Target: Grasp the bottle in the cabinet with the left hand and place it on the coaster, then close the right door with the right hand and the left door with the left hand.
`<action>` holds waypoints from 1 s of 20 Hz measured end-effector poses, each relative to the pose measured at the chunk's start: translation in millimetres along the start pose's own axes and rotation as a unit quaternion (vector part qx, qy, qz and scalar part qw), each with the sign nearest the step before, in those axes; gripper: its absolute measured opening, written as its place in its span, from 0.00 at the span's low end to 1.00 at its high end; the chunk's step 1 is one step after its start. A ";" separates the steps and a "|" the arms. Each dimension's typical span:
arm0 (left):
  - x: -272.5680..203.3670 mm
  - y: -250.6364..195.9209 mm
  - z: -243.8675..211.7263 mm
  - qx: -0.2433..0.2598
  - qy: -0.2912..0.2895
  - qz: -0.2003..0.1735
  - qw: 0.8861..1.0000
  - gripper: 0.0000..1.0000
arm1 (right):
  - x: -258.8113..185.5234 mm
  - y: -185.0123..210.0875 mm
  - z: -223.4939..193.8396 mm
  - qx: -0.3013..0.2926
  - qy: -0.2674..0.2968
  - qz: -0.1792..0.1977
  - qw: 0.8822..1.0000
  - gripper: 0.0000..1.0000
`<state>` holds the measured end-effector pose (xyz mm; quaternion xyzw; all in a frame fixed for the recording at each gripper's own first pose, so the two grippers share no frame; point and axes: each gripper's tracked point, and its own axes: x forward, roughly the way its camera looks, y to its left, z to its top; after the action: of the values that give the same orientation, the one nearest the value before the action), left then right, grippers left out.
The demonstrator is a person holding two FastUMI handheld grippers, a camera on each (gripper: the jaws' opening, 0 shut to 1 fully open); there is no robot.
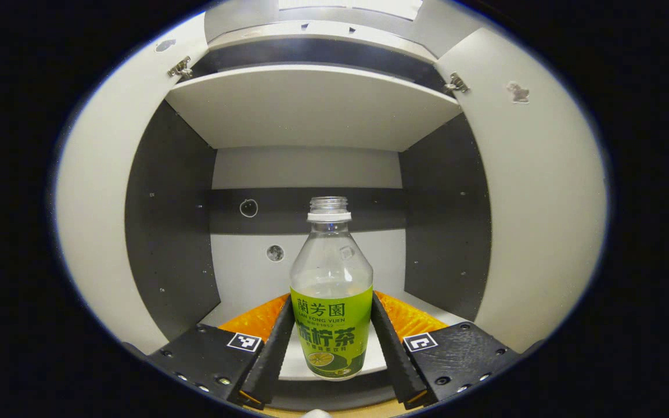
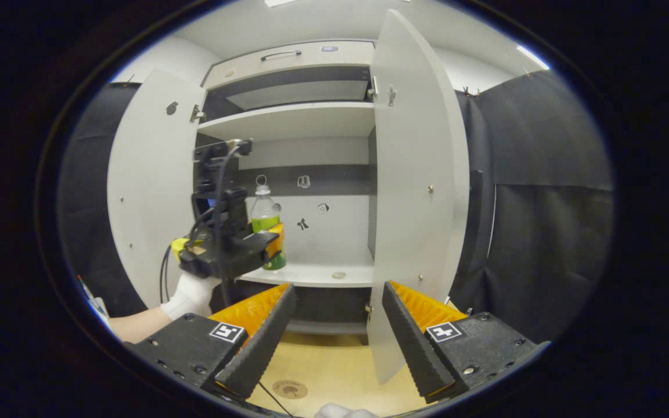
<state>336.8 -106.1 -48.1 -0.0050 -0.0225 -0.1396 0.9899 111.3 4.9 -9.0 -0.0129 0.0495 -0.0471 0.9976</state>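
The left gripper (image 1: 331, 342) has its fingers closed around the bottle (image 1: 331, 290) on the cabinet shelf (image 2: 311, 273) at 12 o'clock — grasp made, placement on the coaster (image 2: 290, 388) and 2 doors remain, right gripper (image 2: 337, 331) fingers wide, holding nothing.

Cabinet (image 2: 305, 122), pale grey, stands against the booth wall; use it as landmark. Dark inner side panels, a dark band across its pale back panel. Upper shelf (image 1: 311, 104) spans the full width. Above the cabinet, a drawer front with bar handle (image 2: 280, 54). Black cloth (image 2: 543, 191) hangs right of the cabinet. Below it, light wooden bench (image 2: 334, 371). Ceiling light strip (image 2: 532, 57) upper right.
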 end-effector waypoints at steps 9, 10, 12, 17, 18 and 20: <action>-138.8 -38.0 -82.9 -0.008 0.056 -0.055 0.997 0.73 | -18.3 -3.2 -24.1 -0.005 0.012 -0.009 1.000 0.99; -149.3 -39.0 -96.4 -0.007 0.062 -0.057 0.996 0.72 | -19.8 -5.3 -25.3 -0.006 0.012 -0.012 1.000 0.99; -167.2 -42.0 -125.6 -0.011 0.080 -0.063 0.995 0.73 | -22.4 -8.6 -29.8 -0.007 0.014 -0.016 1.000 0.99; -200.5 -59.2 -183.9 -0.033 0.085 -0.085 0.992 0.73 | -26.0 -17.6 -45.1 -0.012 0.035 -0.027 0.999 0.99; -202.0 -64.0 -191.8 -0.037 0.081 -0.092 0.992 0.70 | -26.9 -18.9 -47.4 -0.015 0.039 -0.028 0.999 0.99; -210.3 -73.9 -210.1 -0.042 0.081 -0.108 0.990 0.73 | -28.7 -19.4 -52.3 -0.020 0.048 -0.029 0.998 0.99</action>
<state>123.5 -122.5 -267.3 -0.0330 0.0635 -0.2467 0.9665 75.8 -12.7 -57.7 -0.0317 0.0975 -0.0754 0.9919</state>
